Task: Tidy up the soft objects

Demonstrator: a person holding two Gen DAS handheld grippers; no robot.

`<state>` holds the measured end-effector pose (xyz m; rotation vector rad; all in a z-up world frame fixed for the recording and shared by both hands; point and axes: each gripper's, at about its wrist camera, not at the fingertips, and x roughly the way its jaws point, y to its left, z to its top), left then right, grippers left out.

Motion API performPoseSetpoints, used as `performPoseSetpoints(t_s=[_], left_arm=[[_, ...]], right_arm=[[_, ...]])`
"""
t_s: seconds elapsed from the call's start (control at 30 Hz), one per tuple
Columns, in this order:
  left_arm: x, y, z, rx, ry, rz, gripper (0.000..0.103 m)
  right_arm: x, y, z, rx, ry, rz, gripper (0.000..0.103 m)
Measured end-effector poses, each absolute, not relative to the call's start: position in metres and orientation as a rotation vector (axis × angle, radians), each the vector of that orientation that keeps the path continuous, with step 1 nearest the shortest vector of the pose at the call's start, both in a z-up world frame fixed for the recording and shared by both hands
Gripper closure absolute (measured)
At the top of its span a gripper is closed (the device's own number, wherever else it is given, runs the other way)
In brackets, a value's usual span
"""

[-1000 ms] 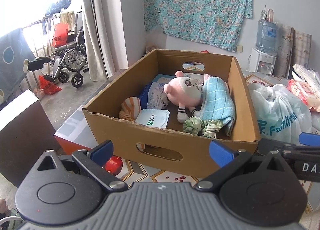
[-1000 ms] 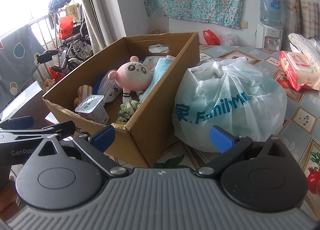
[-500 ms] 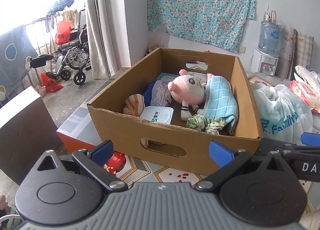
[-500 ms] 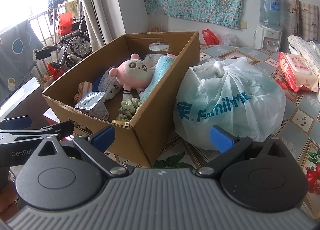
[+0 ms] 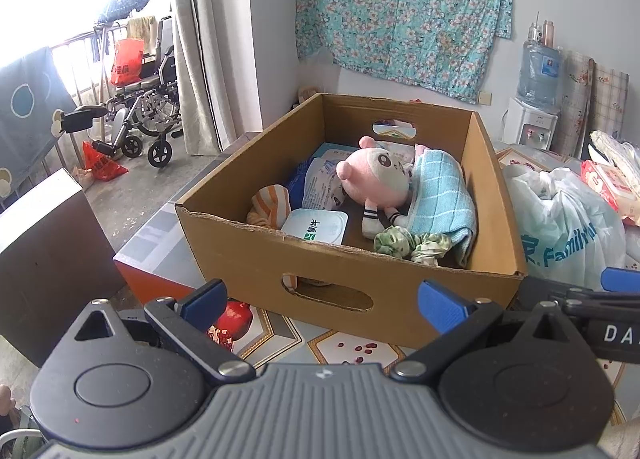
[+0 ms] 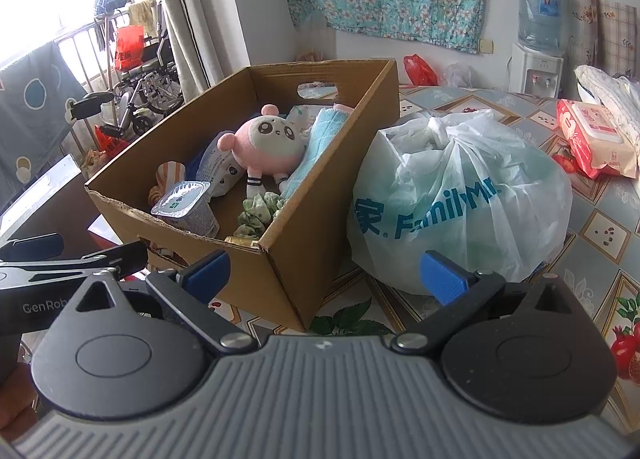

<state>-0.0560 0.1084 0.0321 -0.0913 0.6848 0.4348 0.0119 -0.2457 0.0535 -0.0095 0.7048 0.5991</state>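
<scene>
An open cardboard box (image 5: 248,255) (image 6: 320,227) stands on the table. Inside lie a pink plush toy (image 5: 372,179) (image 6: 268,143), a folded blue towel (image 5: 438,195) (image 6: 320,139), a green scrunchie (image 5: 404,245) (image 6: 258,215), an orange striped sock (image 5: 268,207), a white cup (image 6: 186,209) and soft packets. My left gripper (image 5: 322,301) is open and empty in front of the box's near wall. My right gripper (image 6: 323,271) is open and empty at the box's near right corner.
A full white plastic bag (image 6: 460,195) sits right of the box, touching it. A pink wipes pack (image 6: 596,135) lies farther right. A dark cabinet (image 5: 44,259) stands left of the table. A wheelchair (image 5: 140,115) and a water dispenser (image 6: 536,39) are behind.
Both grippers have pulled back and risen a little from the box, so it looks smaller and farther. The items in the box have not moved.
</scene>
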Motion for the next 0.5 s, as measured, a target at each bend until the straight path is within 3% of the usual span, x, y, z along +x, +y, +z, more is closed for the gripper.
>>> performPoseSetpoints(t_s=[0.5], left_arm=[[-0.0567,0.1091,0.0302,-0.096,0.689,0.438,0.001]], right_arm=[[0.0094,-0.2424,0.0505,-0.004,0.719,0.598,0.001]])
